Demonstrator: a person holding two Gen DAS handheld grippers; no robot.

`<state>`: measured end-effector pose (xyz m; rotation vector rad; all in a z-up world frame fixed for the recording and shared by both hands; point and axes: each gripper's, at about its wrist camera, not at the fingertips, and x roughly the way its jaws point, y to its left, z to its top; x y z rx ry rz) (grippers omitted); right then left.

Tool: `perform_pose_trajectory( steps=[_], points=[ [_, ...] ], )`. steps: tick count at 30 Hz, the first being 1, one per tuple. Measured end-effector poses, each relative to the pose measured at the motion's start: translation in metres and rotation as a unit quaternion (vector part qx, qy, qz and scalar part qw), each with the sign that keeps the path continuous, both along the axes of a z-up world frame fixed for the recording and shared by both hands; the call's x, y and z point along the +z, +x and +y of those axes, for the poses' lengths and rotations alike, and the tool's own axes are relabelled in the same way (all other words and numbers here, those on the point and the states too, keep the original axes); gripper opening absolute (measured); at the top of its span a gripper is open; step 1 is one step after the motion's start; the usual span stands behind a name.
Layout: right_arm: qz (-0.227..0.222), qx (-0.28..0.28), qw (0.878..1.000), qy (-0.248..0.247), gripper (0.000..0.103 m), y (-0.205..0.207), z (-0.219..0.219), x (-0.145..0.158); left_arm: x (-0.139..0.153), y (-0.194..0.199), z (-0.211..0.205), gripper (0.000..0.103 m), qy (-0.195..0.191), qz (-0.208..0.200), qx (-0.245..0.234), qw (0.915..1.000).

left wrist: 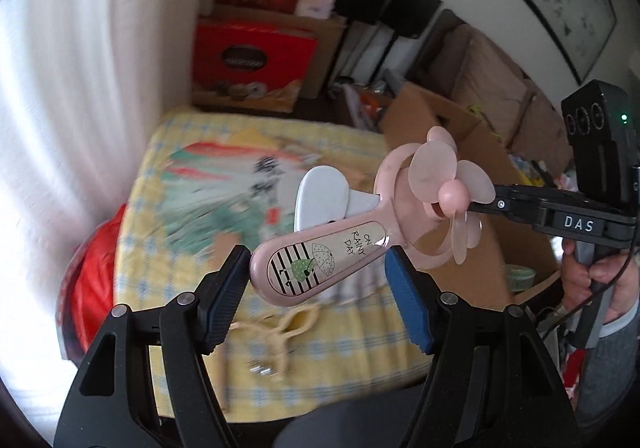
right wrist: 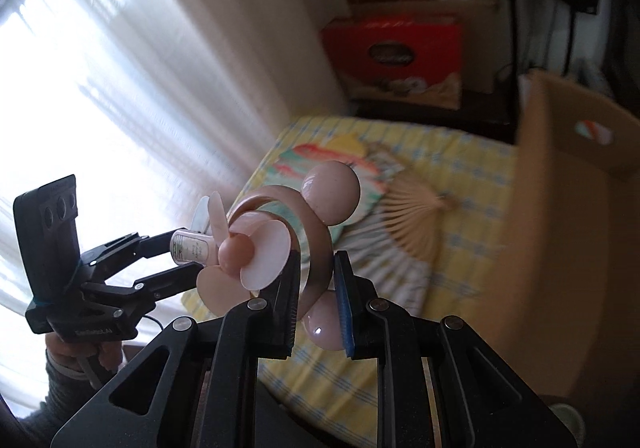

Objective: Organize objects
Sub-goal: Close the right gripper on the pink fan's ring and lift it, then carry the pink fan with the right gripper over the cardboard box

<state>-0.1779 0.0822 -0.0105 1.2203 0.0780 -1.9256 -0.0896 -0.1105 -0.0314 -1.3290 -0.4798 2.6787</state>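
Pink plastic hand fan (left wrist: pixel 320 260) w/ round ears and "ON RAINY DAY" label is held up in the air over the bed, gripped at both ends. Left gripper (left wrist: pixel 316 284) is clamped on its handle; right gripper (right wrist: pixel 316 300) is pinched tight on the thin pink ring round the blades. Below: bed w/ yellow checked cover (left wrist: pixel 360 332), an open paper folding fan (right wrist: pixel 384 208) lying near its far edge, beige clip (left wrist: pixel 280 328) nearer the front. Brown cardboard box (right wrist: pixel 568 184) stands at the bed's right side. White curtains (right wrist: pixel 132 88) left, red gift boxes (left wrist: pixel 256 56) stacked beyond the far end.
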Motion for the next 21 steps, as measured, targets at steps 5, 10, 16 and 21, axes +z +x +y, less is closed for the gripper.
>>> perform_pose_trajectory(
  steps=[5,10,16,21],
  points=[
    [0.015,-0.041,0.999,-0.005,0.017,-0.009,0.055,0.021,0.014,-0.021,0.052,0.065,-0.001,0.011,-0.038,0.9992],
    [0.025,-0.087,0.996,0.0,0.017,-0.015,0.117,0.033,0.024,-0.044,0.113,0.065,-0.007,0.016,-0.086,0.9961],
    [0.019,-0.156,0.988,0.009,0.017,-0.03,0.194,0.032,0.027,-0.074,0.185,0.065,-0.014,0.013,-0.153,0.988],
    [-0.012,-0.204,0.979,0.005,0.017,-0.04,0.25,0.012,0.023,-0.096,0.235,0.068,-0.042,0.001,-0.201,0.9787]
  ],
)
